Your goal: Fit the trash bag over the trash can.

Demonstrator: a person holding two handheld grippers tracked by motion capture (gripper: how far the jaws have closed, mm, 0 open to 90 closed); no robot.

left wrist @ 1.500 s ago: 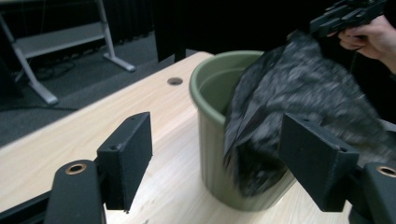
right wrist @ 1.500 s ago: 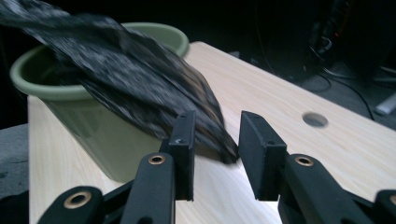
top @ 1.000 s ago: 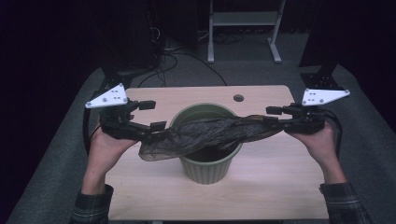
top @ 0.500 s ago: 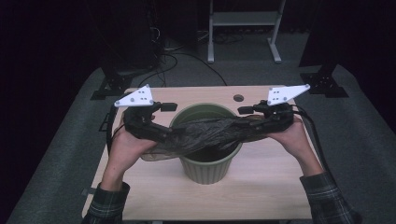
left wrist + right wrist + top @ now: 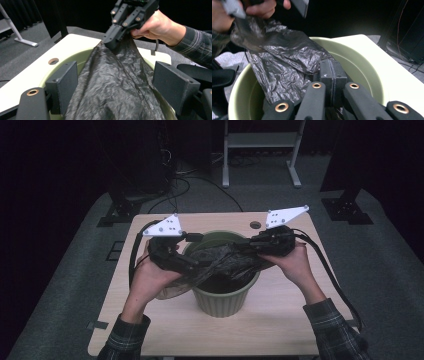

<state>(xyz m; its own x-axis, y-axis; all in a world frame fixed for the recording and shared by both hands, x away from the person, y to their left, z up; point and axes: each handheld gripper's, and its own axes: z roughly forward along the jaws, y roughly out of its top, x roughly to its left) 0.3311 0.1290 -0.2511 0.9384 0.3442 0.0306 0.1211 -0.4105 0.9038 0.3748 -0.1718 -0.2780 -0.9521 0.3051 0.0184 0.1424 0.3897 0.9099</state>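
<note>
High view: bag (image 5: 225, 262) stretched over bin (image 5: 222, 295) on desk (image 5: 280, 320). Right gripper (image 5: 252, 245) fingers clamp bag; left gripper (image 5: 192, 265) fingers wide, bag lying between, unpinched. Risk: film slips left, or tears if pulled

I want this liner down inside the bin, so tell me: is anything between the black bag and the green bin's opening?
Nothing visible: the black bag drapes across the green bin, whose inside looks empty.
</note>
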